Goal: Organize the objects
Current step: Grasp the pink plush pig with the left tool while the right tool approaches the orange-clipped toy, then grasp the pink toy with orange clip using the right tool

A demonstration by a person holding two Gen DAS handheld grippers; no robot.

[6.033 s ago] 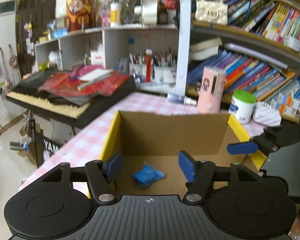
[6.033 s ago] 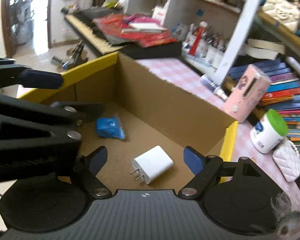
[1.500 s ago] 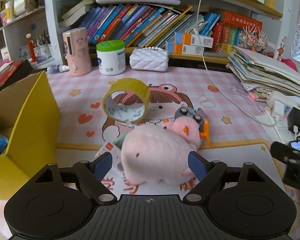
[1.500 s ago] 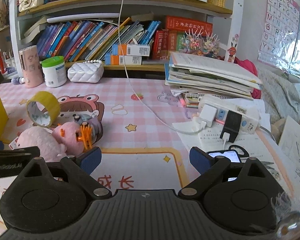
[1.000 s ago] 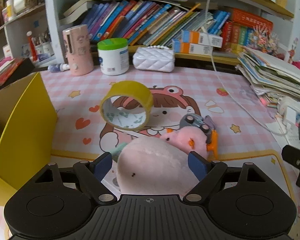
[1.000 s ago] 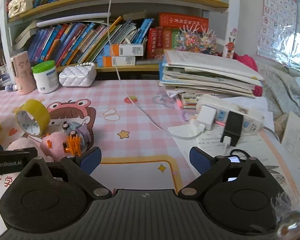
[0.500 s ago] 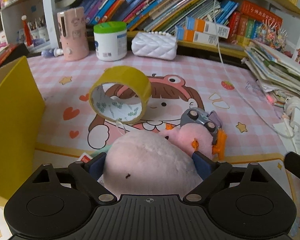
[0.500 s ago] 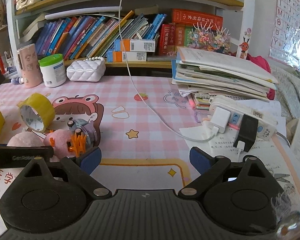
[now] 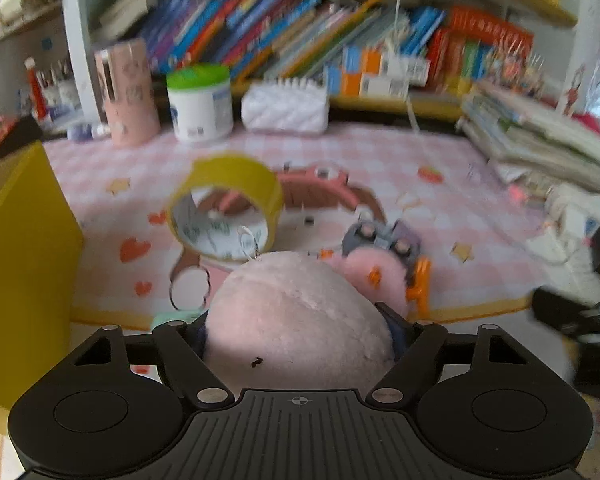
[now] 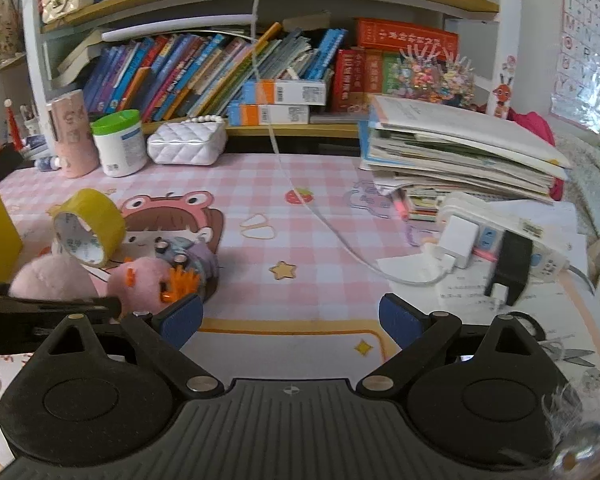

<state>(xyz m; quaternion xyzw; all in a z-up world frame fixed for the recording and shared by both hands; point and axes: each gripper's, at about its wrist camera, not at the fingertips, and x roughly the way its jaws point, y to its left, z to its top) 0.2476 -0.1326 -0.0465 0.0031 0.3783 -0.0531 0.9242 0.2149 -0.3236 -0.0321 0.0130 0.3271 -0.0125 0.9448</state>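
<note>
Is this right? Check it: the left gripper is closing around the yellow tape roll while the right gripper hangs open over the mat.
Not the tape roll. In the left wrist view the left gripper has just been closing around the pink plush toy; the roll stands beyond it. The right gripper is open.

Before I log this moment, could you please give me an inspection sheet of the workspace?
Surface: pink checked mat with cartoon prints.
Job's things: pink plush toy between the left fingers; yellow tape roll on edge behind it; small toy car against the plush; yellow-edged box at left.
Clutter: green-lidded tub, pink cylinder, white quilted purse, paper stack, scissors.
Grippers: left gripper has just been closing, pads against the plush; right gripper open, empty.
Cables: white cable runs to the power strip.
Surroundings: crowded bookshelves.
</note>
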